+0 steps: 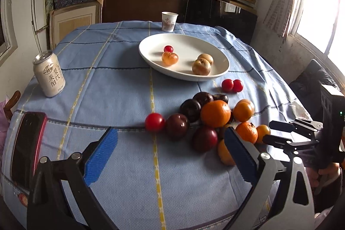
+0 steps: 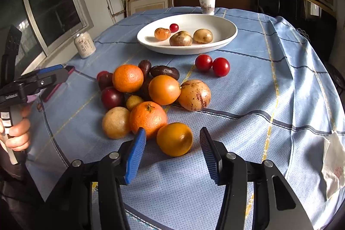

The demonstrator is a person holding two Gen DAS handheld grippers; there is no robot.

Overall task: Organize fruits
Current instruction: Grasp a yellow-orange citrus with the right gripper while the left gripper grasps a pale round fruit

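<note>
A white plate [image 1: 151, 57] [image 2: 226, 40] near the table's far side holds a cherry tomato and three yellowish fruits. In front of it lies a pile of oranges [image 1: 215, 113] [image 2: 148, 119], dark plums [image 1: 176, 128] [image 2: 112, 97] and red cherry tomatoes [image 1: 231, 85] [image 2: 212, 65]. My left gripper [image 1: 171, 133] stands wide open just short of the pile's left side, with nothing touching its pads. My right gripper [image 2: 172, 135] is open around a small orange fruit [image 2: 174, 139] at the pile's near edge, with a gap on both sides of the fruit.
A drink can [image 1: 49, 73] and a dark phone in a red case [image 1: 28, 143] lie to the left. A paper cup [image 1: 169, 22] stands behind the plate. A crumpled white tissue [image 2: 332, 165] lies at the cloth's right edge. Shelves and boxes fill the back wall.
</note>
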